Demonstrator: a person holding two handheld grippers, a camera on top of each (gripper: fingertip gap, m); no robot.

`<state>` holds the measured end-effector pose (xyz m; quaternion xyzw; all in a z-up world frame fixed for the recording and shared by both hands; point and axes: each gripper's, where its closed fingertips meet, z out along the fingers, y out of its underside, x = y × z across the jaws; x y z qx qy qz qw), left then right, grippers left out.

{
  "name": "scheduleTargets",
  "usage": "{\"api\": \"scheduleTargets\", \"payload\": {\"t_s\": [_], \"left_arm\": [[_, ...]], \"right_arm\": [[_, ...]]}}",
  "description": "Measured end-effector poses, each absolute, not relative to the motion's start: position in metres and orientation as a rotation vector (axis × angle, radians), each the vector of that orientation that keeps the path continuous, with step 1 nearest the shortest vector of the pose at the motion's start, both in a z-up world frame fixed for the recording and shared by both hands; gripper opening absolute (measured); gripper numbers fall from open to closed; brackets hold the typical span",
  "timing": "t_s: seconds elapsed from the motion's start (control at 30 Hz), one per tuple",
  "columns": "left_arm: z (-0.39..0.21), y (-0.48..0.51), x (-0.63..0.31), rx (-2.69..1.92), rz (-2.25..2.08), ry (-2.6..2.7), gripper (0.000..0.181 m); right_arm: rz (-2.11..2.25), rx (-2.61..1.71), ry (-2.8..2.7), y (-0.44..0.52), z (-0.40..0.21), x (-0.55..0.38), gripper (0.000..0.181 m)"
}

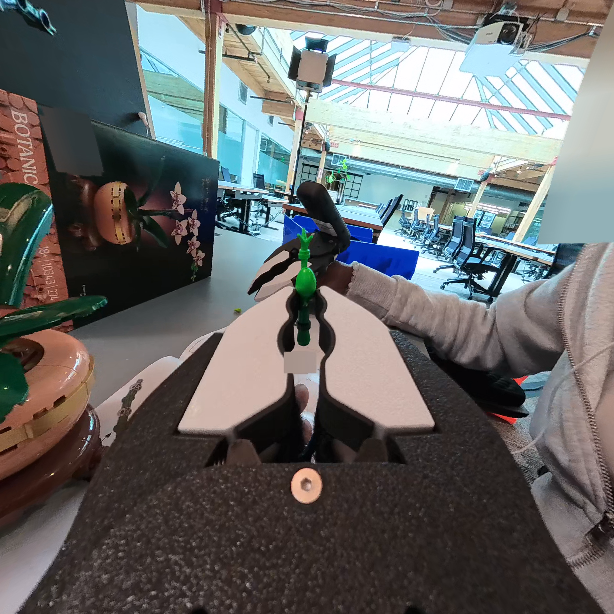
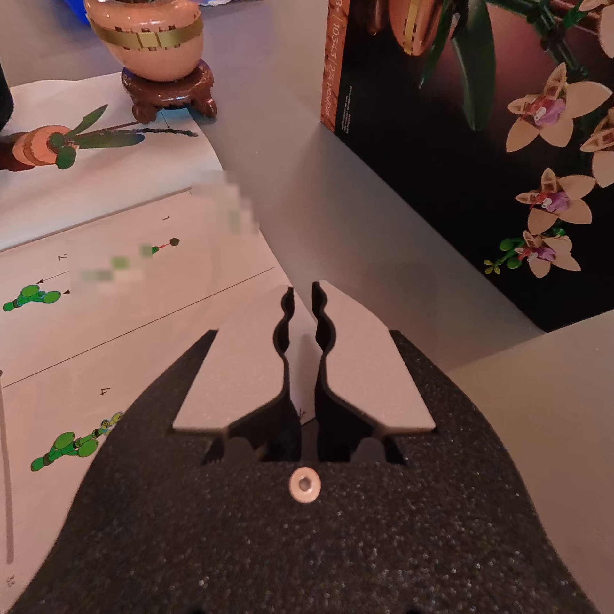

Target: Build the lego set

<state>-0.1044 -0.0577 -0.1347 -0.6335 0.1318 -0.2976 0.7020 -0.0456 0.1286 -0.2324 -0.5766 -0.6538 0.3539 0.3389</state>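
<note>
At far left in my left wrist view stands the pink pot [image 1: 43, 375] on its brown stand, dark green leaves [image 1: 50, 312] already fitted, so the base of the model looks done. Behind it the set's box [image 1: 133, 212] stands upright on the grey table [image 1: 186, 319], its picture of the finished orchid turned toward me for reference.

At centre, my left gripper [image 1: 304, 299] is closed on the green bud stem [image 1: 304, 289], pinching it low down so that the egg-shaped bud and forked tip stand clear above the fingertips, free for the next piece. I hold it raised off the table, tilted toward the open room.

Just beyond it, my right gripper [image 1: 265, 285] shows from outside, held in my sleeved right hand [image 1: 345, 275]; it sits close beside the stem without touching it.

In its own view, that right gripper [image 2: 303, 287] holds nothing, its fingertips parted by a narrow gap. It hangs over the open instruction booklet [image 2: 99, 332], whose pages show the bud sub-assembly in steps; I judge this the stage in hand. The pot [image 2: 146, 36] is at upper left there, the box [image 2: 465, 166] at right. A tiny green piece [image 1: 238, 311] lies on the table, possibly next.
</note>
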Motion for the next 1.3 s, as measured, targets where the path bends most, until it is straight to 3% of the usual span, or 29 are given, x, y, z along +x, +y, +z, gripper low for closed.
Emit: {"api": "scheduleTargets", "payload": {"t_s": [0.83,1.07,1.3], "left_arm": [[-0.144,-0.053,-0.098,-1.469,-0.606,0.339,0.008],[-0.145,-0.053,-0.098,-1.477,-0.590,0.344,0.008],[-0.146,-0.054,-0.096,-1.483,-0.586,0.359,0.009]], "right_arm": [[0.805,-1.763,-1.873,0.140,-0.258,-0.054,0.008],[0.558,-1.905,-2.120,0.142,-0.259,-0.056,0.005],[0.295,-1.421,-2.521,0.138,-0.258,-0.061,0.002]]}}
